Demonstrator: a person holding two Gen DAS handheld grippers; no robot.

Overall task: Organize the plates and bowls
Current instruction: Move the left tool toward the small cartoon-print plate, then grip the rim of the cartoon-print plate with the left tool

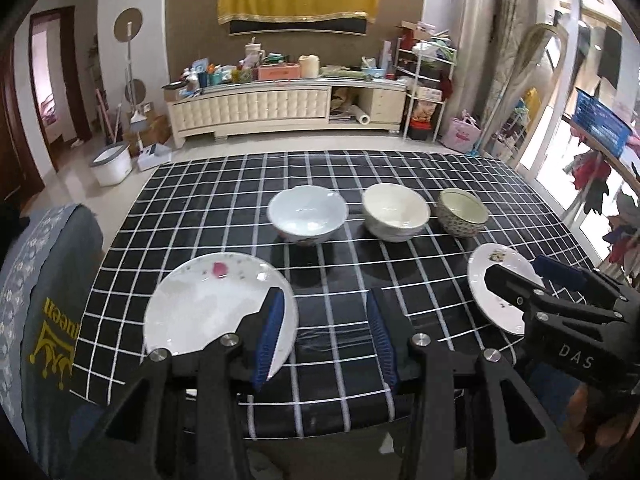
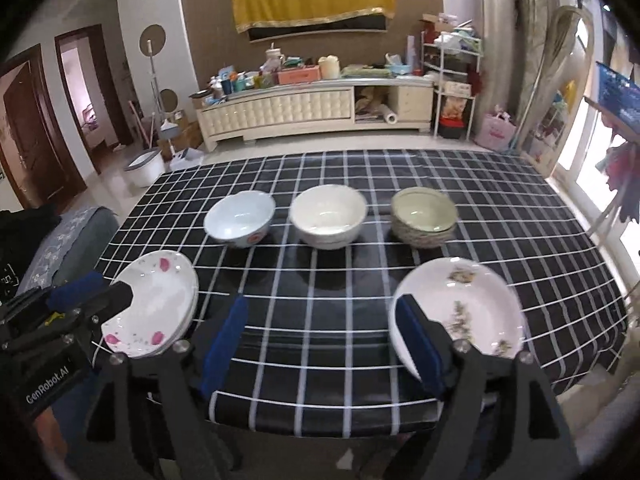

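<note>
Three bowls stand in a row across the middle of the counter [image 2: 500,208], which wears a black cloth with a white grid. On the left, a white bowl [image 2: 239,219] with a scalloped rim, a bluish-white inside and a red mark low on its outer wall. In the centre, a plain cream bowl [image 2: 328,216], glossy inside. On the right, a bowl with a pale green inside and a speckled patterned outside [image 2: 424,216], looking like one nested in another of the same kind.

Nearer the front edge, left side: a white plate with pink petal prints [image 2: 160,300], seemingly resting on a second plate beneath it. Right side: a deeper white plate with brownish floral prints [image 2: 464,304], its near rim blurred.

The left tool [image 1: 326,334] hangs above the front edge with its blue pads apart and only cloth between them; it grips nothing. The right tool [image 2: 320,346] is spread wider, its right pad overlapping the floral plate's rim in view, nothing pinched.
</note>
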